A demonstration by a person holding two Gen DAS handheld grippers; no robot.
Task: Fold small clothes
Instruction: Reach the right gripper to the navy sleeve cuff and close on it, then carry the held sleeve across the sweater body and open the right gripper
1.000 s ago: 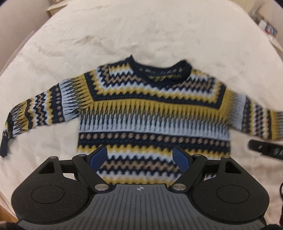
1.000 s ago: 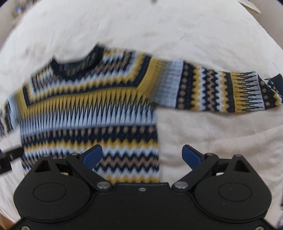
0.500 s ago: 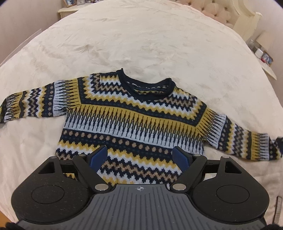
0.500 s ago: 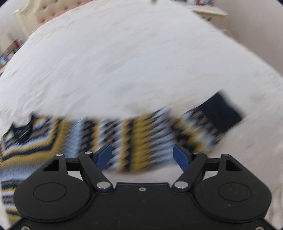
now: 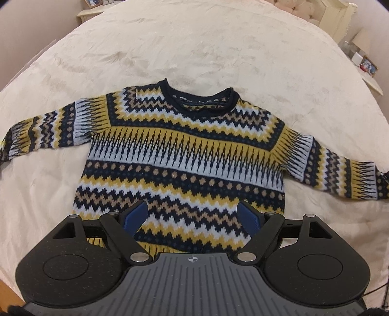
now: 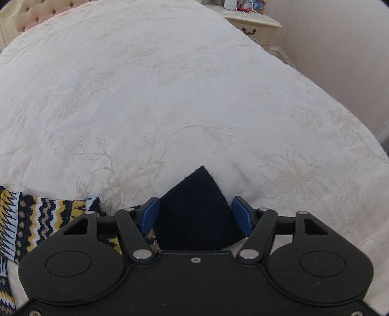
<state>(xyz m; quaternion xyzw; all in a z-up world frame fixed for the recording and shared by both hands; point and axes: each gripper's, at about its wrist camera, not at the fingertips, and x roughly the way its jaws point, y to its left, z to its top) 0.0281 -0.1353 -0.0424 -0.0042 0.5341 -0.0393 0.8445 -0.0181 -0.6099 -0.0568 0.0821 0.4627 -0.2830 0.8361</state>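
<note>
A small knitted sweater in navy, yellow and white zigzag bands lies flat on the bed, front up, both sleeves spread out. My left gripper hovers open over its lower hem, nothing between the blue pads. In the right wrist view, the navy cuff of the right sleeve lies between the jaws of my right gripper. Those jaws are closing. The pads stand at the cuff's two edges and I see no squeeze on the fabric.
The cream embroidered bedspread covers the whole bed. A tufted headboard stands at the far end. A nightstand with small items sits at the bed's right side, and another one at its left.
My right gripper swept right along the sleeve, from the sweater's body to the navy cuff, and its jaws narrowed. My left gripper shifted a little over the hem and stayed open.
</note>
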